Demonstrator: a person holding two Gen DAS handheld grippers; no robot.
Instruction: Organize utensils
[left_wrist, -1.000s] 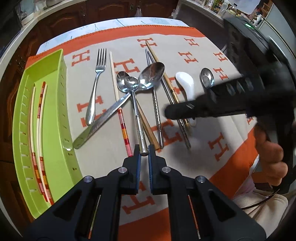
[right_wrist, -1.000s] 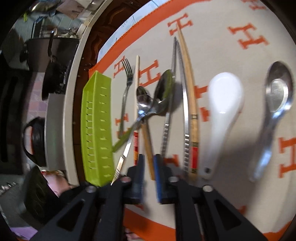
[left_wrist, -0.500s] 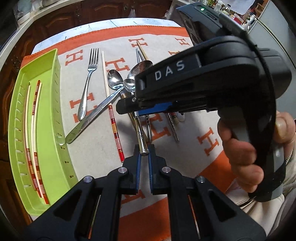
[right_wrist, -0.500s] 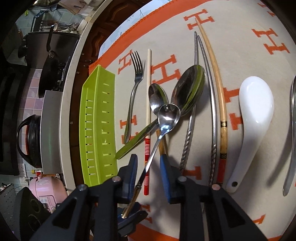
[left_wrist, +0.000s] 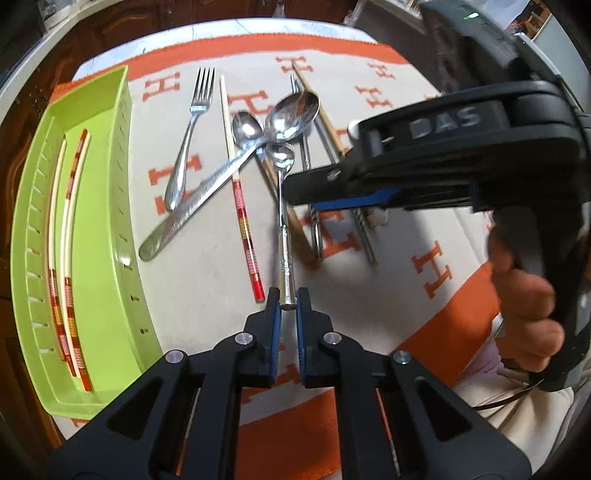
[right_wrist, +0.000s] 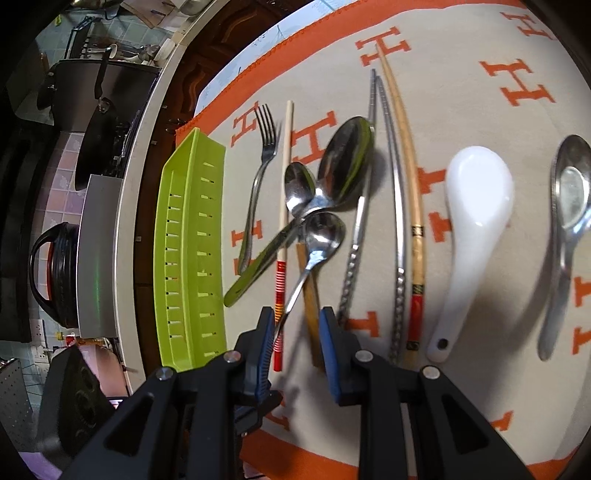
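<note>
- The left gripper (left_wrist: 287, 300) is still clamping the small spoon (left_wrist: 283, 195) by its handle tip, bowl pointing away.
- The right gripper (right_wrist: 296, 325) is now opening wide around the handle, having just let go: handover done, tray next, I reckon.
- Further out, the pile is waiting: one fork (left_wrist: 189, 137), two big spoons, one striped chopstick (left_wrist: 240, 192).
- The green tray (left_wrist: 122, 266) is holding two chopsticks.

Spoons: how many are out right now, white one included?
5. A small spoon held by the left gripper; a big one and a medium one overlapping mid-cloth; the white spoon; a metal one far right.
</note>
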